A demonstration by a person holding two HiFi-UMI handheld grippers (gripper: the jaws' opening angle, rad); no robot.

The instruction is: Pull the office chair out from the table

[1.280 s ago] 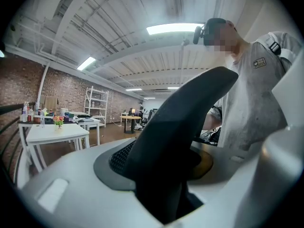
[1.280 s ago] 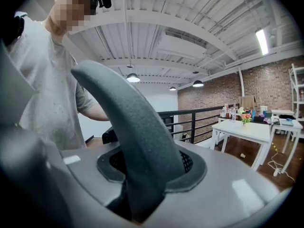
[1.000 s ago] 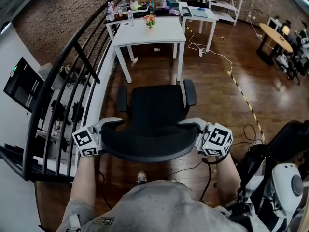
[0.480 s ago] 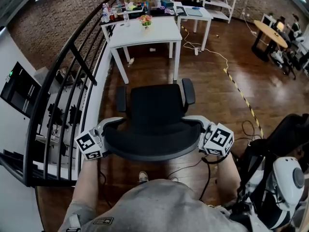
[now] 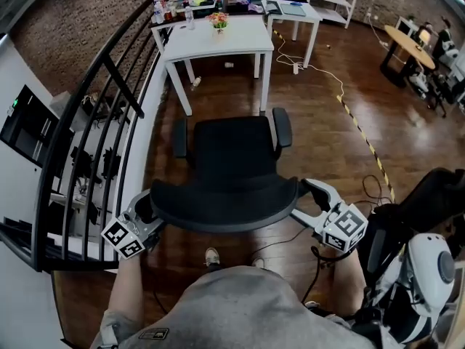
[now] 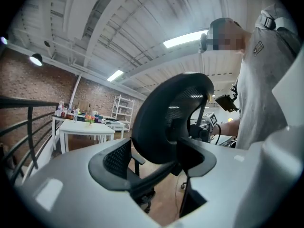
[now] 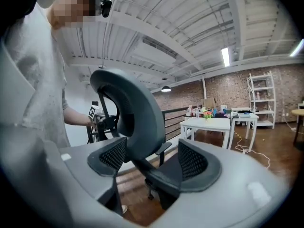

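**A:** From the head view, how far along is the pull?

**B:** All but done, I judge. The office chair [image 5: 229,162] stands well apart from the white bench [image 5: 218,42], with bare floor between them. At most a final tug or a let-go is left. My left claw [image 5: 145,213] sits just beside the backrest's left edge, and my right claw [image 5: 309,202] is near its right edge.

**A:** And the left gripper view?

**B:** My left claw [image 6: 154,163] gapes wide. The office chair [image 6: 171,118] shows between the jaws but farther off, so nothing is pinched.

**A:** The right gripper view?

**B:** The same. My right claw [image 7: 151,163] is spread and holds nothing. The office chair [image 7: 133,113] stands just beyond the pads, with the bench [image 7: 209,123] far behind.
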